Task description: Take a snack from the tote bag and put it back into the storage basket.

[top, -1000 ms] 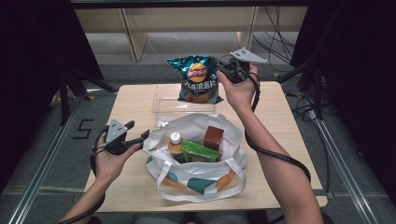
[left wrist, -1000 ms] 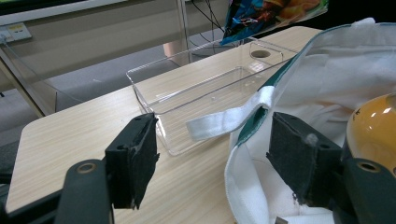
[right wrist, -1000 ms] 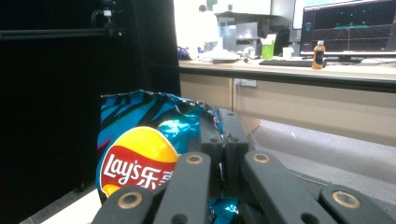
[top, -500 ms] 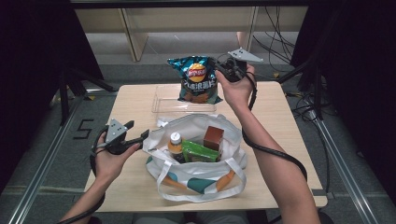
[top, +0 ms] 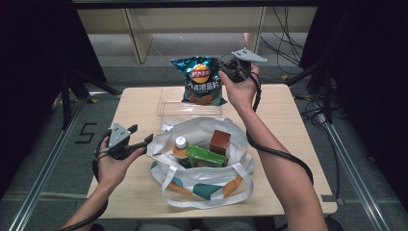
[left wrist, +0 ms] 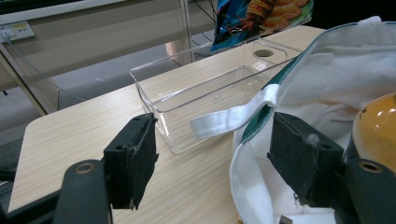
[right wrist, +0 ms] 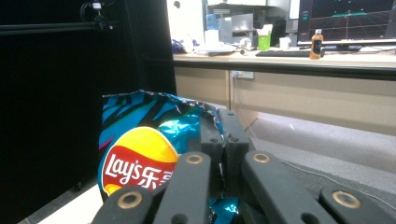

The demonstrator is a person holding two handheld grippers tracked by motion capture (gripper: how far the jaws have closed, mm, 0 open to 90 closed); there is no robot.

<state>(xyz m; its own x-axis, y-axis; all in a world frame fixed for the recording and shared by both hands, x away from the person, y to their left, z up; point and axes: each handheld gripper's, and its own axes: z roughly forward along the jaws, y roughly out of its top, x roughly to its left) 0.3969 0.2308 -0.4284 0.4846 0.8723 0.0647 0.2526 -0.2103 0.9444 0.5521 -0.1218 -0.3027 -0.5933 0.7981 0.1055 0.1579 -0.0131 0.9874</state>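
blue foil lay's chip bag [top: 201,81] hangs pinched by its top edge in the right tongs [top: 227,73], above the clear plastic bin [top: 188,102], probably headed in there. left tongs [top: 144,143] sit wide open around the white tote bag's [top: 202,166] rim on the bench [top: 293,120], gripping nothing.

Both grippers black: left gripper [top: 144,143], right gripper [top: 222,69]. Grey three-cornered top plates, trailing black cables, brass-ringed pivot holes on linkages, dark foam-like jaw pads. Forearms bare, no sleeves.
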